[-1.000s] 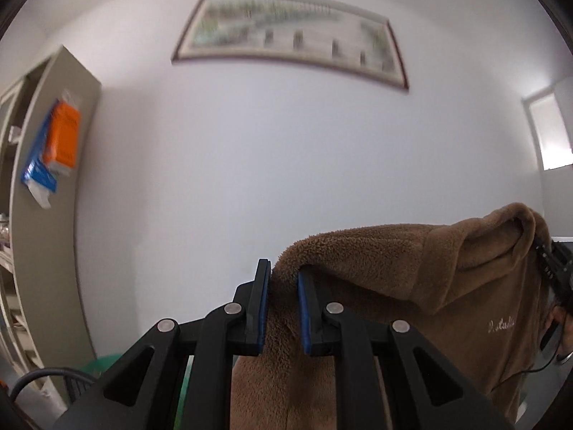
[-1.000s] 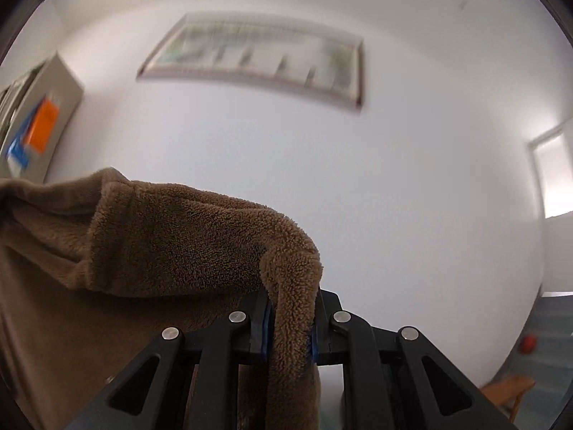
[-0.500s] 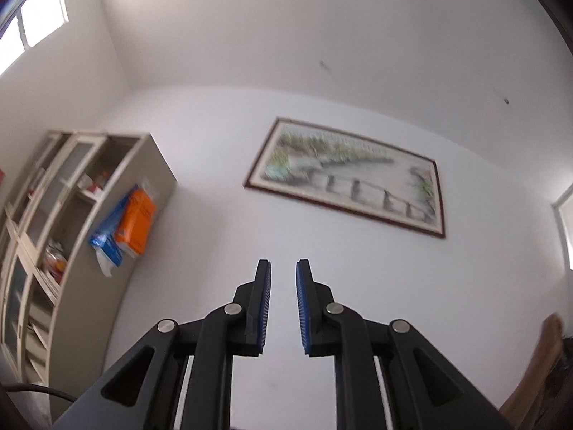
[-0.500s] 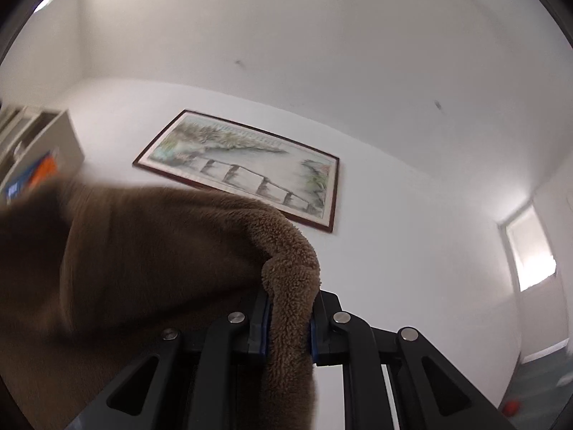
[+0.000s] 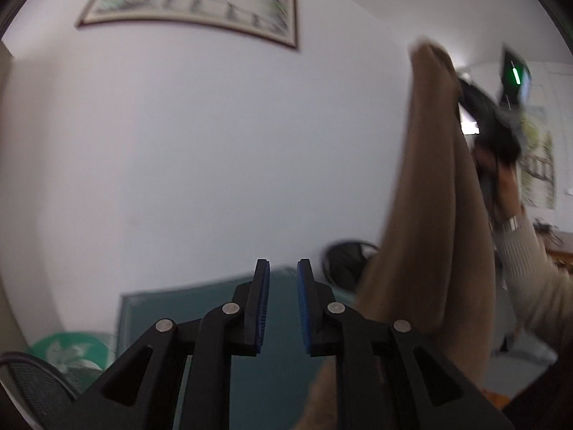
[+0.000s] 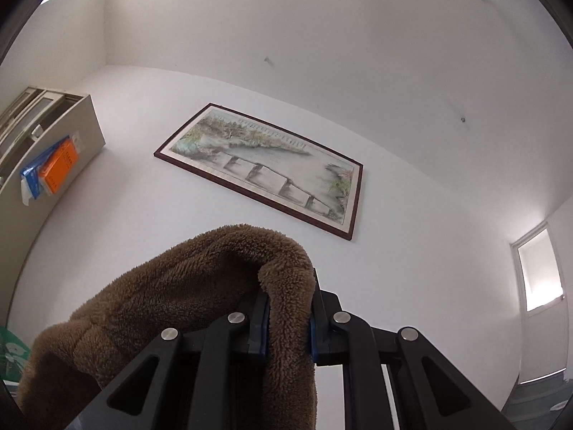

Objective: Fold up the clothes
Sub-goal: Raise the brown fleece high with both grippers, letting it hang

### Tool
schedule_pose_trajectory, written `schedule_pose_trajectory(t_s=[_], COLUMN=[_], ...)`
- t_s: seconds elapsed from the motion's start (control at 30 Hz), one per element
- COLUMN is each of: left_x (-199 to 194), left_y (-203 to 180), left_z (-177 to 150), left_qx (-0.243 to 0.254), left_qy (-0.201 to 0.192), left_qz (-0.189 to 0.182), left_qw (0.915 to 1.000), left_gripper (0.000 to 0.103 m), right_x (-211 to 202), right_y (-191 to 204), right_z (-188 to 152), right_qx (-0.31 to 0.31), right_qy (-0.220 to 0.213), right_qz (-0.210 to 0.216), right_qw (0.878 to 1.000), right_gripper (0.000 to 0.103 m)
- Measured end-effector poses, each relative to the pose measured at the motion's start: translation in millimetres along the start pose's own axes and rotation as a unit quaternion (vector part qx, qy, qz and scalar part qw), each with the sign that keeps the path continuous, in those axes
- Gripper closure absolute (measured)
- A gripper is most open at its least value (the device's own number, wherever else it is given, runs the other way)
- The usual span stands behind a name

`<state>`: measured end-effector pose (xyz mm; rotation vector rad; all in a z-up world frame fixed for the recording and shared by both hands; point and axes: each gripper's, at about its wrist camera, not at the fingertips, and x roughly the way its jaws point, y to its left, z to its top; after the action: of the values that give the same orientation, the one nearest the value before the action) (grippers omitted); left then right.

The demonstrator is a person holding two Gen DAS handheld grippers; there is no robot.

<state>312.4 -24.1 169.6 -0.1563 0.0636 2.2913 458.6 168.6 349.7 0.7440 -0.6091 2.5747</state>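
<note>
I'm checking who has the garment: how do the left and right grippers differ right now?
The left gripper is empty, its jaws having just opened a little; the right gripper is shut on the brown fleece. The left points about level, the right up toward the ceiling. Both have black fingers with blue pads.

Left view motion-blurred; fleece garment (image 5: 429, 215) bottom cut off; painting (image 5: 193, 3) smeared.

The left gripper (image 5: 283, 302) is pointing about level, its jaws having just been opening, with nothing between them. The right gripper (image 6: 289, 317) is tilting upward, pinching brown fleece (image 6: 200, 294), a sleeved hand (image 5: 501, 175) gripping its handle.
</note>
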Motion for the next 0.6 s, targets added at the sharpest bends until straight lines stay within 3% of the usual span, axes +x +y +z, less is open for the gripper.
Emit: schedule_pose_trajectory(t_s=[0.03,0.1,0.17,0.33,0.4,0.5,0.6], left_x=[9.1,17.9,21.6,26.7,29.3,41.8,70.6], left_y=[-1.3,-0.6,2.6,26.4,26.8,14.7,2.1], left_z=[-17.1,-43.4,-66.6,-102.2,-111.7,-122.0,-131.9], left_qx=[-0.001,-0.004,-0.009,-0.078,-0.083,-0.053,-0.052], left_qy=[0.016,0.028,0.029,0.032,0.027,0.036,0.061], left_qz=[-0.033,-0.064,-0.085,-0.145,-0.163,-0.146,-0.151], left_qw=[0.9993,0.9975,0.9959,0.9858,0.9828,0.9872,0.9853], left_gripper=[0.073,0.035,0.017,0.016,0.016,0.016,0.016], right_x=[-0.7,-2.7,-2.8,7.8,11.4,15.1,15.4], right_y=[2.0,6.3,8.5,13.4,15.5,15.4,17.1], right_z=[2.0,3.1,1.7,-8.0,-13.5,-18.7,-21.2], right_qx=[-0.001,-0.007,-0.009,-0.004,-0.003,0.003,0.005], right_qy=[-0.001,0.0,0.006,0.039,0.049,0.057,0.056], right_qz=[0.0,-0.002,-0.002,0.001,0.0,0.001,0.002], right_qw=[1.0,1.0,1.0,0.999,0.999,0.998,0.998], right_gripper=[0.087,0.087,0.087,0.087,0.087,0.087,0.087])
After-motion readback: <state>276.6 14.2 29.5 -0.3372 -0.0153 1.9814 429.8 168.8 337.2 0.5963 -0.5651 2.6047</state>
